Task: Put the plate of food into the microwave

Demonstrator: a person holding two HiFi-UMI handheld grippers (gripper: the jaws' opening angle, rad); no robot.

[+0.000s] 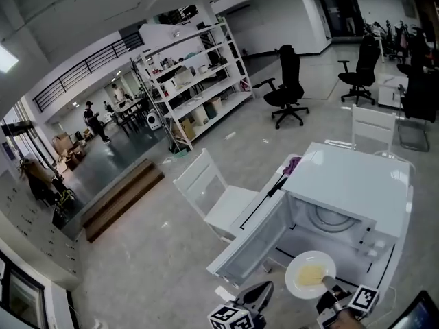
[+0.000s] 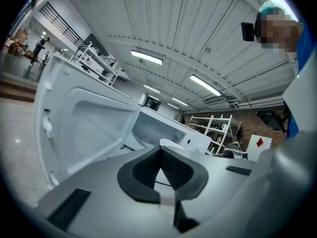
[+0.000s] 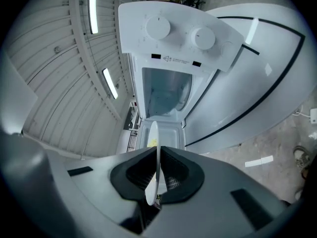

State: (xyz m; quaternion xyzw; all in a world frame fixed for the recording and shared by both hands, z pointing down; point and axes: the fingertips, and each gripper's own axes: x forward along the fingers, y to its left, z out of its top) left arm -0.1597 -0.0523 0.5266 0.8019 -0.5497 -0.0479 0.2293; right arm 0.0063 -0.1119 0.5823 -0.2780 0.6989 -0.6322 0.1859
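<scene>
A white plate (image 1: 310, 275) with yellow food hangs in front of the open white microwave (image 1: 353, 184), just outside its cavity (image 1: 329, 219). My right gripper (image 1: 330, 286) is shut on the plate's near rim. In the right gripper view the plate (image 3: 153, 133) shows edge-on between the pads of my right gripper (image 3: 157, 151), pointing at the cavity (image 3: 166, 90). My left gripper (image 1: 256, 295) sits low beside the open door (image 1: 257, 242), holding nothing. In its own view my left gripper (image 2: 161, 151) has its tips together, with the door (image 2: 84, 113) to the left and the plate (image 2: 171, 144) ahead.
The microwave's two knobs (image 3: 158, 28) sit on its control panel. A white chair (image 1: 212, 190) stands left of the table. Black office chairs (image 1: 287, 88) and white shelving (image 1: 195, 81) stand farther off. A person (image 1: 92, 118) stands far back on the left.
</scene>
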